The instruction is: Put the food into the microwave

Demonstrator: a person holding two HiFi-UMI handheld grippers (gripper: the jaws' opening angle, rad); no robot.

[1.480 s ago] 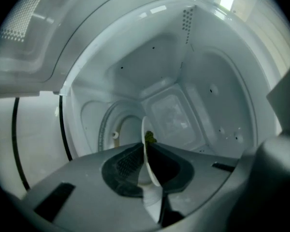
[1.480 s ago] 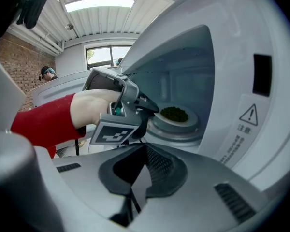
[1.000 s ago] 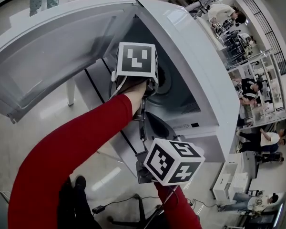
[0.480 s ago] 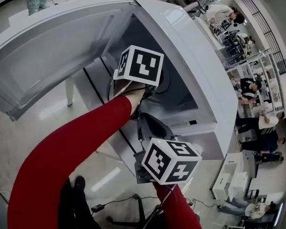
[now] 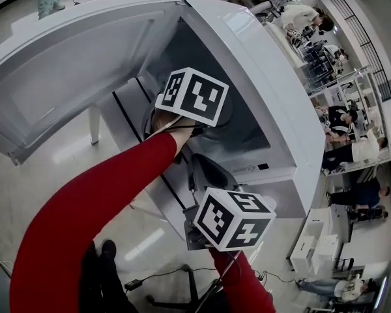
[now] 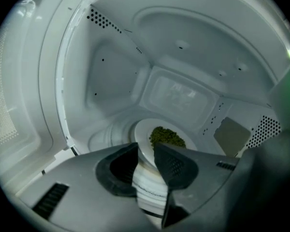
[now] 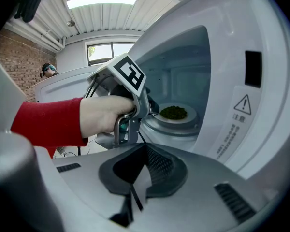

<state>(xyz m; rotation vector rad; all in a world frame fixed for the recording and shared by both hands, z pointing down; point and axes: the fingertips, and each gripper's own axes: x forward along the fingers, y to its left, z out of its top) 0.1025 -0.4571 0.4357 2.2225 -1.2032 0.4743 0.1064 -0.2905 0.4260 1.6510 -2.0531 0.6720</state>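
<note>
We log: plate (image 6: 142, 132) of food (image 6: 167, 137) set inside microwave (image 6: 111, 81). Left tongs (image 6: 146, 145) just opening, plate rim loose between them. Right tongs (image 7: 146, 146) closed, empty.

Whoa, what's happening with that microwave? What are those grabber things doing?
A person in red sleeves is putting food into the white microwave, whose door stands open. The left gripper reaches inside, where the round white plate of green food rests. Its jaws have just been opening, with the plate's near edge between them, so it seems to be letting go. The right gripper hangs outside, shut and empty.
</note>
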